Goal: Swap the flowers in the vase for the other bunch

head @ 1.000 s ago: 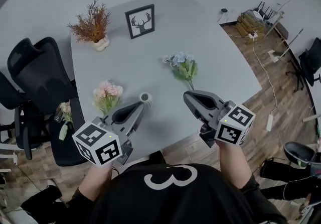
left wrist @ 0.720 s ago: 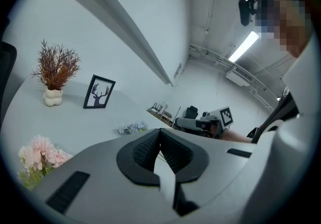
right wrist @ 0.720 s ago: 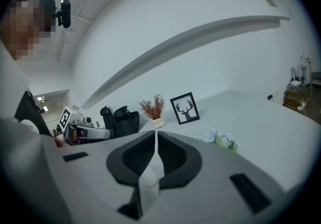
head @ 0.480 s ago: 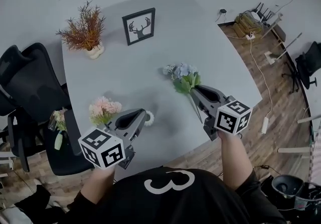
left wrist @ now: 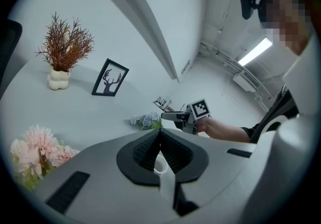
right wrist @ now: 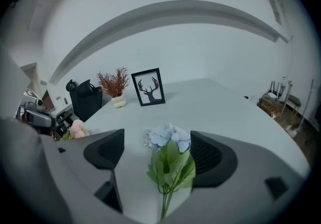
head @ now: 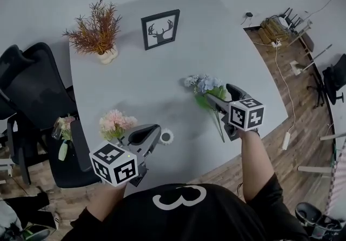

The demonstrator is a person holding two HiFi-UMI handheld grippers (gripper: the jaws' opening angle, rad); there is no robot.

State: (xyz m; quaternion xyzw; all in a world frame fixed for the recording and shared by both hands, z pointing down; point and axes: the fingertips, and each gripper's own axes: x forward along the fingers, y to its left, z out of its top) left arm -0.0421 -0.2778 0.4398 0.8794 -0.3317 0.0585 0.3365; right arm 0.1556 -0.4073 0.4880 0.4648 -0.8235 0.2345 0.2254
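Our left gripper (left wrist: 160, 132) is just over the white vase (head: 166, 136), jaws together; our right gripper (right wrist: 156, 143) is opening its jaws around the blue bunch (head: 205, 84); 1 pink bunch (head: 115, 122) lies beside the vase.

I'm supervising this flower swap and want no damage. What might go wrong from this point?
1. The right gripper has its jaws opening with the blue bunch lying between them at leaf level; closing there may crush leaves instead of catching stems.
2. The vase, held in the left gripper, has a small mouth; stems may miss or tip it.
3. The pink bunch lies beside that gripper near the table edge and might get swept off.
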